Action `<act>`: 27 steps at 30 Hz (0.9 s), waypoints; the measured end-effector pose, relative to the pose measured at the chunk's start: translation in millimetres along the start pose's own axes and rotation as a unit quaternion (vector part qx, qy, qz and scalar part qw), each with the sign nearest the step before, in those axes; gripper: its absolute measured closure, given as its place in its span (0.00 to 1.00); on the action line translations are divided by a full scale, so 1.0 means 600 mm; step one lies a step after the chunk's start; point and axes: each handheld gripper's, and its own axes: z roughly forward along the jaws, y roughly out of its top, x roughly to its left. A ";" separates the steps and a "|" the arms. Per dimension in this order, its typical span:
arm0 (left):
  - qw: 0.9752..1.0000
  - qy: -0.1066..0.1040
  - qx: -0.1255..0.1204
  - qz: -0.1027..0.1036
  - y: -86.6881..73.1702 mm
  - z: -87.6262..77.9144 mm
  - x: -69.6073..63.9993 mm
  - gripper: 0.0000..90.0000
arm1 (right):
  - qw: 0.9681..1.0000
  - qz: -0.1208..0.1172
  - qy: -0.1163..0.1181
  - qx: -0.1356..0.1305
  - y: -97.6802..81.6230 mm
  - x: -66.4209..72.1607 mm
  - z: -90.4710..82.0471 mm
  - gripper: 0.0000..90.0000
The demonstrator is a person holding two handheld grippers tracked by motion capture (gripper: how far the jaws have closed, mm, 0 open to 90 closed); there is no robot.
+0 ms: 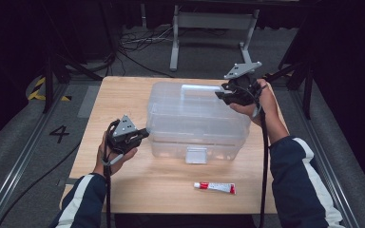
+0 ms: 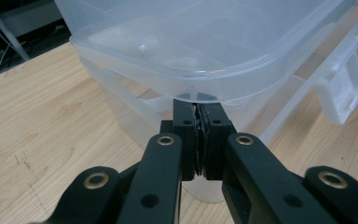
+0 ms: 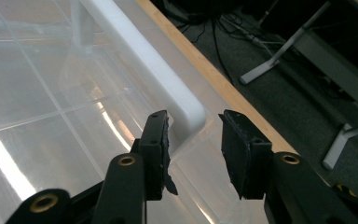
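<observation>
A: Location of container?
B: Clear plastic storage box (image 1: 197, 121) at centre of wooden table (image 1: 123, 175), lid closed, white handle (image 1: 200, 88) along the lid top, latch (image 1: 196, 155) on the near wall.

A: Left gripper (image 1: 145, 133)?
B: Positioned at the left end of box. Jaws pressed together, tips just under the lid rim; not determinable whether the rim is pinched. Left gripper view adds detail unavailable from above: rounded, translucent lid edge (image 2: 205, 88), ribbed wall below, second white latch (image 2: 342, 91) off to the right.

A: Right gripper (image 1: 220, 94)?
B: Held over the far right corner of lid. Jaws partly apart, set either side of the rounded end of the handle (image 3: 186, 109), pads not touching it. Right gripper view also reveals glossy, gridded lid surface (image 3: 42, 121) with strong glare, plus table edge and dark floor beyond.

A: Other items?
B: Small white tube with red cap (image 1: 214, 187), lying flat near the front edge, well apart from box. Visible in high view.
</observation>
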 end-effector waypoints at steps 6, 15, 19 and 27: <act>1.000 0.002 0.000 0.001 0.000 0.000 0.000 0.98 | 1.000 0.019 -0.015 -0.018 -0.020 -0.010 -0.023 0.70; 1.000 0.004 -0.001 0.001 0.000 0.001 0.001 0.98 | 0.998 0.048 -0.040 -0.018 -0.054 -0.027 -0.045 0.67; 1.000 0.006 0.000 0.002 0.000 0.002 0.001 0.97 | 0.996 0.058 -0.063 -0.020 -0.078 -0.039 -0.063 0.66; 1.000 0.006 0.001 0.000 0.001 0.001 0.000 0.97 | 0.993 0.078 -0.083 -0.043 -0.149 -0.054 -0.091 0.60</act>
